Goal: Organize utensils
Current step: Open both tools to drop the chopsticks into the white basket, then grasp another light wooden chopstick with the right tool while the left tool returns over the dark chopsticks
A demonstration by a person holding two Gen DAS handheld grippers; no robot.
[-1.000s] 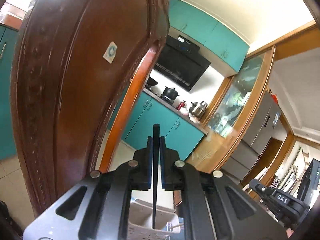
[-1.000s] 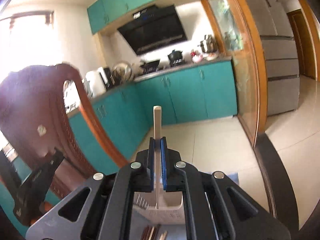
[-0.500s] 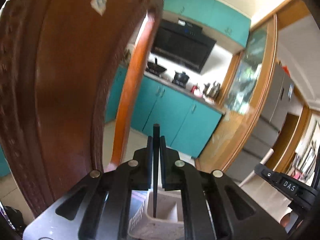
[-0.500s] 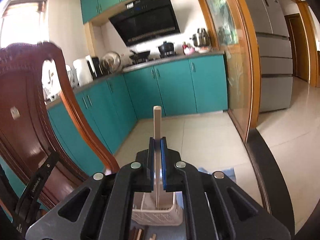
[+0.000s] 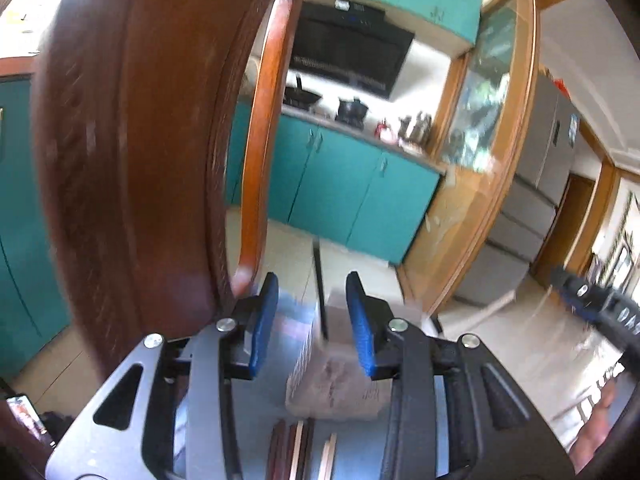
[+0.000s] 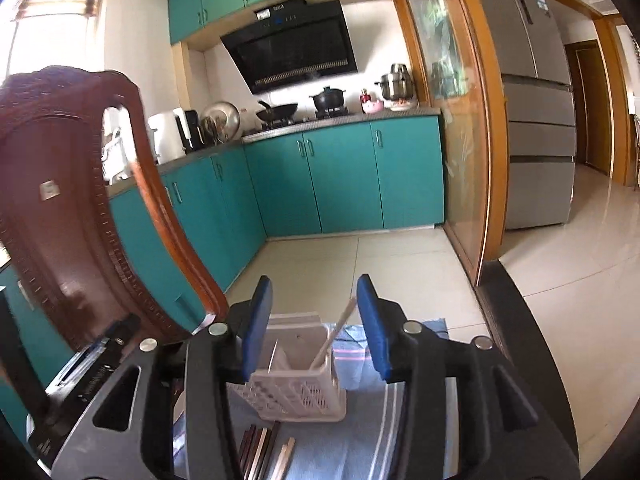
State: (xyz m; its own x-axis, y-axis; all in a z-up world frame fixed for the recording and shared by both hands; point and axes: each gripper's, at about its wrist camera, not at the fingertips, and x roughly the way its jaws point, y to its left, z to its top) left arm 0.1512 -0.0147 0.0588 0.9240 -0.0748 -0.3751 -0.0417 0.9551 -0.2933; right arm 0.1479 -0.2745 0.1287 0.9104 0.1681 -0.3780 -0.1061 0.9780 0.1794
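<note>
Now both grippers apart over the white slotted utensil basket (image 6: 296,384), nothing between the blue pads: left gripper (image 5: 313,320) straddling a dark chopstick (image 5: 321,292) standing free in the blurred basket (image 5: 336,376), right gripper (image 6: 314,320) wide around a pale chopstick (image 6: 334,336) leaning toward the right in the basket's right compartment. Probably a release from above, ends down, so each stick stays upright inside. More chopsticks (image 6: 264,456) flat on the blue striped cloth (image 6: 360,436), near side of the basket, waiting to be sorted.
</note>
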